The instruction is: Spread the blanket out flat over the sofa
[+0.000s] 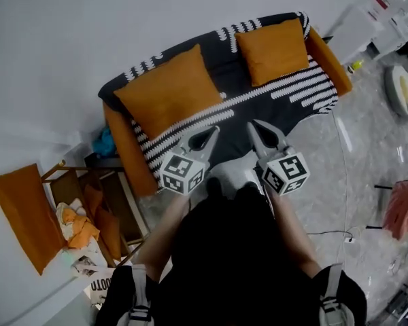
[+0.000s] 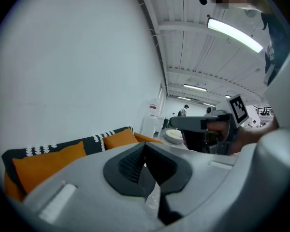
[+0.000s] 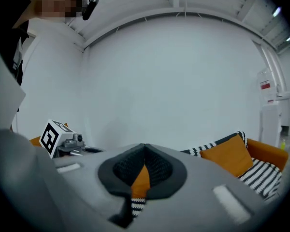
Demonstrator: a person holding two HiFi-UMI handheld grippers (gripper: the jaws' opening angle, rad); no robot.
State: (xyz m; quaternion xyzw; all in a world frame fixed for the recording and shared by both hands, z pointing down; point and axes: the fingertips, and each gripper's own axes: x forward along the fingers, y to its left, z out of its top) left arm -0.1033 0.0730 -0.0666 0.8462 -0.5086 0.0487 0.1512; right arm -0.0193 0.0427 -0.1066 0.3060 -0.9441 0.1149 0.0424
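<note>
My left gripper and right gripper hang side by side over the front of the sofa. Both have their jaws pressed together and nothing pinched. The left gripper view shows the dark pads meeting at the tip, with only a pale blur in the slit beneath them. In the right gripper view the pads also meet. A sliver of orange and black-and-white stripe shows through the gap below, which looks like the sofa behind rather than anything gripped. The blanket lies spread over the sofa's back and seat, under two orange cushions. Its front edge runs beneath my grippers and my dark torso, so I cannot tell how it hangs there, nor whether my tips touch it. A pale shape between the marker cubes is too unclear to name. At the left a wooden rack holds crumpled things I cannot identify, and a flat orange cloth lies beside it. Each gripper's own body fills the lower half of its view.
</note>
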